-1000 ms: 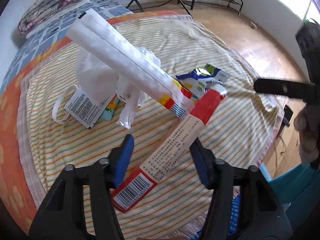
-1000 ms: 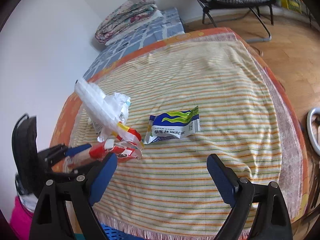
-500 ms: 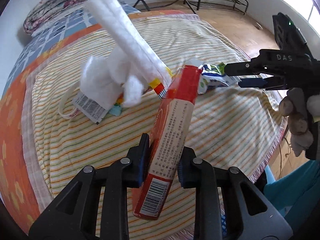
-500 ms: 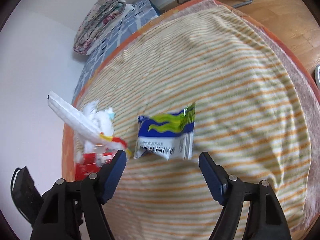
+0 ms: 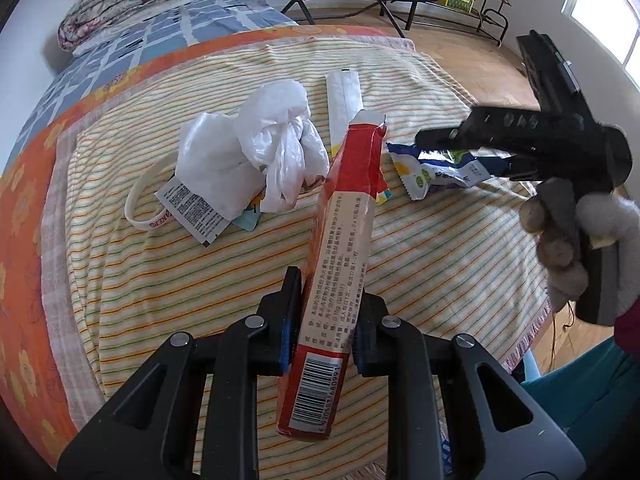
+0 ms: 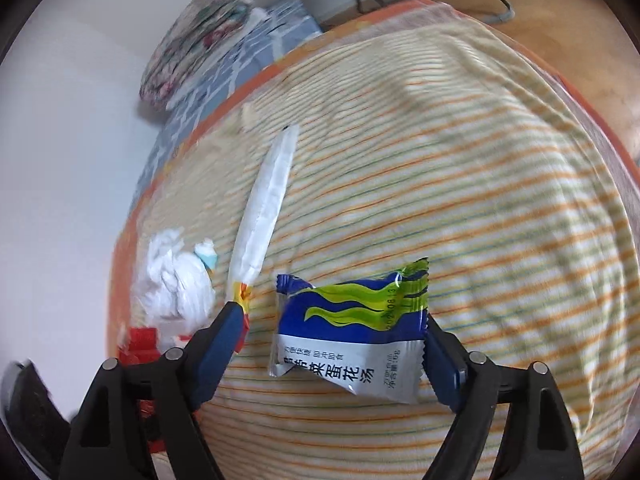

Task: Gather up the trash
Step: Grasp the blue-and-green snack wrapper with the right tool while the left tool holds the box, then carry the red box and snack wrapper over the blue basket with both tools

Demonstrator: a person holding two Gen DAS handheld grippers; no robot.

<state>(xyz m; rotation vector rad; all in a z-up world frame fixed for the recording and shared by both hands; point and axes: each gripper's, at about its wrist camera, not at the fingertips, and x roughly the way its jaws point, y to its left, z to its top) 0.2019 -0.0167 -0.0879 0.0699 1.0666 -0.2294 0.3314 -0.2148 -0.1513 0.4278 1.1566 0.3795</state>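
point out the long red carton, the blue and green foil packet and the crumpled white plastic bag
long red carton (image 5: 345,240), left wrist view, on its printed side panel
blue and green foil packet (image 6: 352,320), right wrist view, on its blue middle
crumpled white plastic bag (image 5: 276,140), left wrist view, on its bunched top

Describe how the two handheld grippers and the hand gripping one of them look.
Both the left gripper and the right gripper have black plastic scissor-like arms with silver rivets and blue pads on the fingers. The hand on the right gripper's black handle wears a pale knitted glove above a dark red cuff.
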